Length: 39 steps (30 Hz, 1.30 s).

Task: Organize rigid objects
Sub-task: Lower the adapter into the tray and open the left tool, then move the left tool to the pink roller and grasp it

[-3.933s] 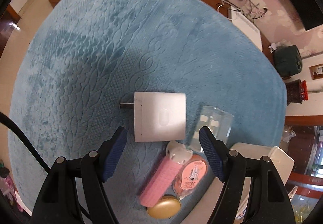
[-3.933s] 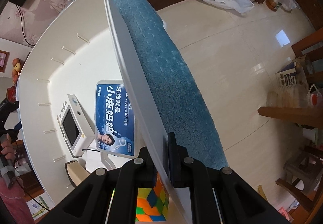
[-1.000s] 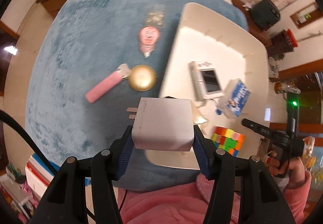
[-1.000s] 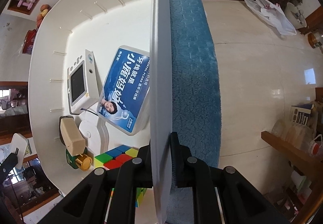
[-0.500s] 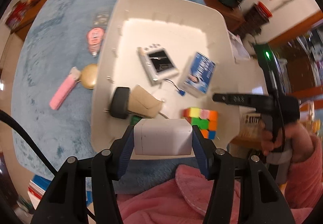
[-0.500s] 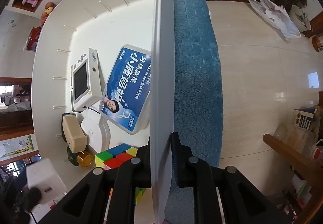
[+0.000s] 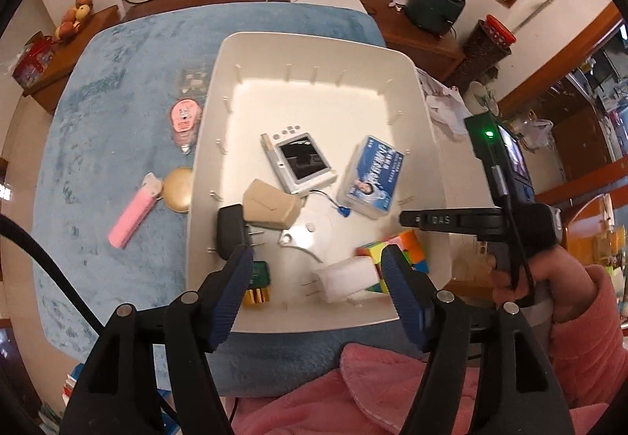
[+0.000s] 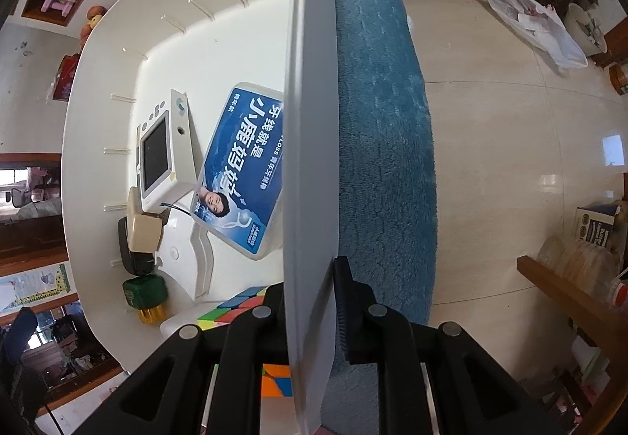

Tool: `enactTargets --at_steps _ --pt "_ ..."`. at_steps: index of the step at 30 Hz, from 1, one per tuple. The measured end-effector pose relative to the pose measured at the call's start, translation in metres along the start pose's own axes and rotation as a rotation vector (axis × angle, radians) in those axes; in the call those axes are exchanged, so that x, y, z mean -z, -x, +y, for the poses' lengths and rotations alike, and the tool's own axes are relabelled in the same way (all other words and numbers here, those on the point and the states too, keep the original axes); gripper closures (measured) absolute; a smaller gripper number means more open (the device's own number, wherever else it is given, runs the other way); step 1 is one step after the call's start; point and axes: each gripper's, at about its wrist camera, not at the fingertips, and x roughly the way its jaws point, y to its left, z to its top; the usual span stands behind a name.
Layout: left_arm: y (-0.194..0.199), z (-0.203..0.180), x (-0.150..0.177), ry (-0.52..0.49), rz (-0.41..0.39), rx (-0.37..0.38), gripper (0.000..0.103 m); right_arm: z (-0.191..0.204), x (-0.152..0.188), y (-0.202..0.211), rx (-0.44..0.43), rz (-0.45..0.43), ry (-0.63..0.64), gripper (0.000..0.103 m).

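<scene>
My left gripper (image 7: pixel 316 286) is open and empty above the near end of the white bin (image 7: pixel 314 42). A white charger block (image 7: pixel 345 278) lies in the bin just below it, against a colour cube (image 7: pixel 404 250). The bin also holds a small white screen device (image 7: pixel 300 162), a blue box (image 7: pixel 373 176), a beige block (image 7: pixel 271 205), a black adapter (image 7: pixel 229 234) and a green item (image 7: pixel 259 274). My right gripper (image 8: pixel 310 289) is shut on the bin's right wall (image 8: pixel 310 121); it also shows in the left wrist view (image 7: pixel 451 219).
The bin sits on a blue mat (image 7: pixel 110 128). On the mat left of the bin lie a pink bar (image 7: pixel 133 211), a gold disc (image 7: pixel 178 189), a pink oval item (image 7: pixel 184 117) and a clear packet (image 7: pixel 192 79). Tiled floor (image 8: pixel 510 121) lies right of the mat.
My left gripper carried the white charger block from the mat over the bin, then opened; the block now lies in the bin. My right gripper kept its hold on the bin wall.
</scene>
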Motion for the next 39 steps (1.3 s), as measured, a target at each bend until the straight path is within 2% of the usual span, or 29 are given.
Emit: enactTargets --at_steps 12,18,25,30,39 --pt "0.003 0.052 -0.003 -0.034 -0.004 -0.071 0.032 -0.008 0.006 -0.003 0.003 -0.03 -0.106 0.089" --pt "0.003 0.084 -0.003 -0.099 0.009 -0.114 0.032 -0.01 0.013 -0.005 0.029 -0.05 -0.182 0.089" --pt "-0.001 0.123 -0.007 -0.146 0.062 -0.129 0.031 -0.01 0.026 -0.01 0.063 -0.074 -0.272 0.089" --pt "-0.013 0.145 -0.011 -0.217 0.122 -0.144 0.029 -0.013 0.031 -0.01 0.082 -0.102 -0.349 0.089" --pt "-0.058 0.171 -0.019 -0.331 0.263 -0.113 0.029 -0.005 0.027 -0.006 0.141 -0.173 -0.408 0.091"
